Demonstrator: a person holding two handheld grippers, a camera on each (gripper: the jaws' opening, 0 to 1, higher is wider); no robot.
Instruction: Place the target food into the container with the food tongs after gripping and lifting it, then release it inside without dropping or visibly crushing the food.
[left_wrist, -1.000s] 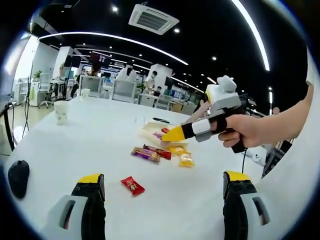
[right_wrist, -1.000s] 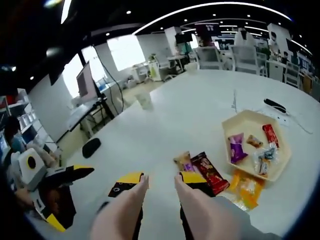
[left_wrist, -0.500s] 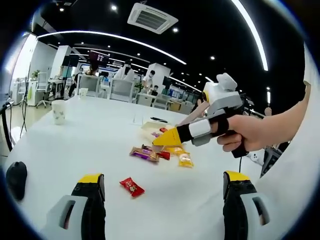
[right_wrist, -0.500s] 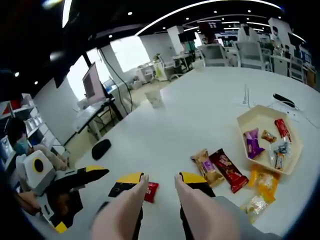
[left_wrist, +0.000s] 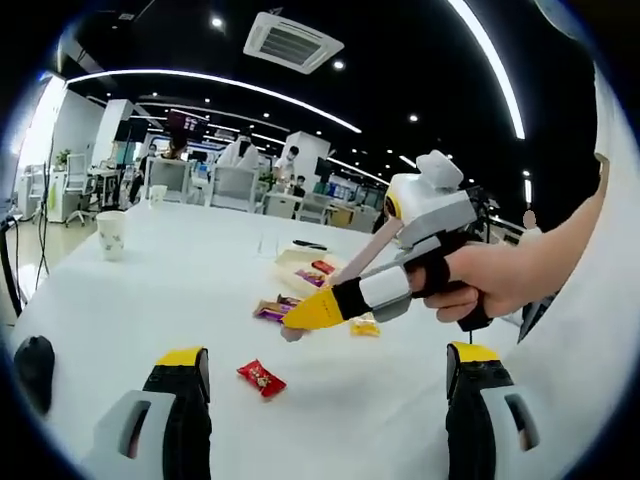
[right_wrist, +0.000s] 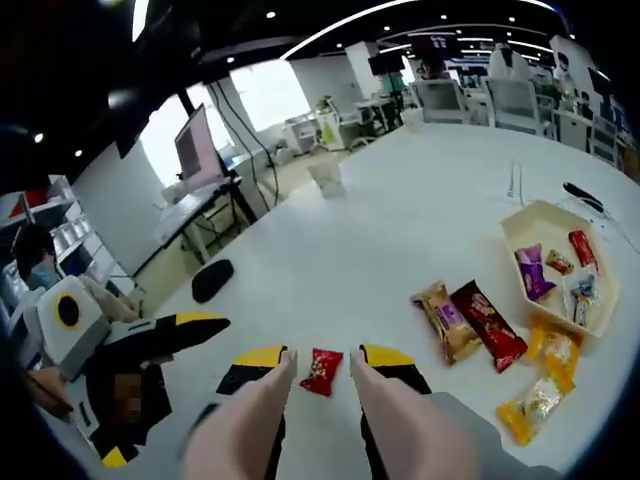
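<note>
A red-wrapped candy (right_wrist: 322, 371) lies on the white table (right_wrist: 400, 230) between the open tips of the beige food tongs (right_wrist: 250, 415). My right gripper (right_wrist: 322, 357) is shut on the tongs' two arms. In the left gripper view the same candy (left_wrist: 262, 377) lies just past my open left gripper (left_wrist: 328, 356). There the right gripper (left_wrist: 315, 312), held by a hand, reaches in from the right, above and behind the candy. The beige container (right_wrist: 553, 262) with several wrapped snacks stands at the far right. The left gripper (right_wrist: 170, 335) shows at the left.
Loose snacks lie beside the container: a gold-and-purple pack (right_wrist: 445, 320), a dark red bar (right_wrist: 490, 326) and yellow packs (right_wrist: 556, 352). A paper cup (right_wrist: 327, 178) stands farther back, and a black mouse (right_wrist: 212, 280) lies to the left. Desks and chairs lie beyond the table.
The right gripper with the tongs has moved away from the container and down to the red candy, which now lies between the tong tips. The left gripper stays open, roughly where it was.
</note>
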